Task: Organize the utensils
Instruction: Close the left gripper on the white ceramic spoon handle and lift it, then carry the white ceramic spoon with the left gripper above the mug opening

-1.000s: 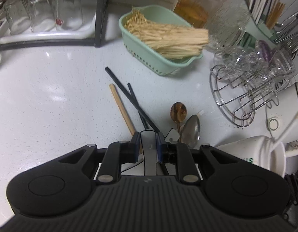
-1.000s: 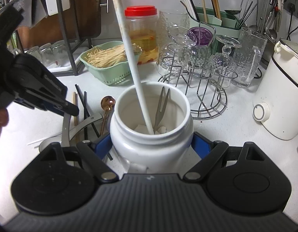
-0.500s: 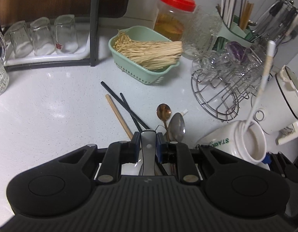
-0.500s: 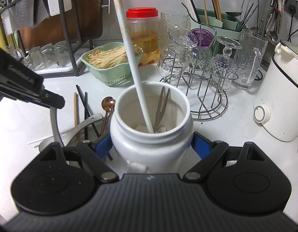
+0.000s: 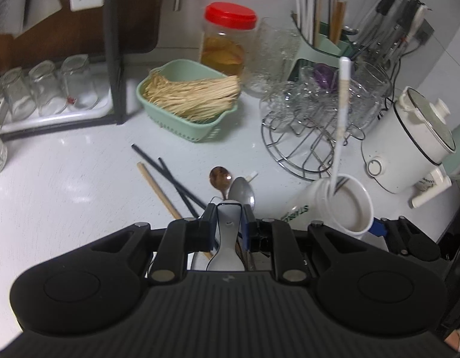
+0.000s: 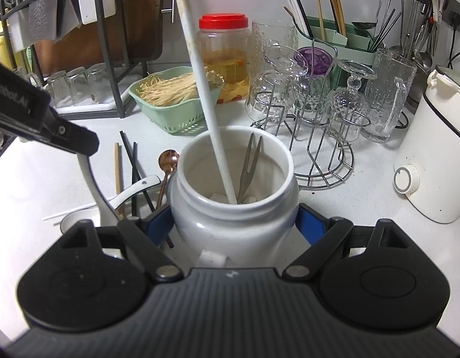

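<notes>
Left tool (image 5: 229,219) pinching a white ladle (image 5: 227,250) should lift it clear, then lower it bowl-first into the jar (image 6: 234,197) clamped by the right tool (image 6: 234,226).

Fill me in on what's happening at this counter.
The left claw is shut on a white spoon, lifted off the counter. The right claw grips a white jar that holds a white chopstick and a fork. Black chopsticks, a copper spoon and a steel spoon lie loose.
</notes>
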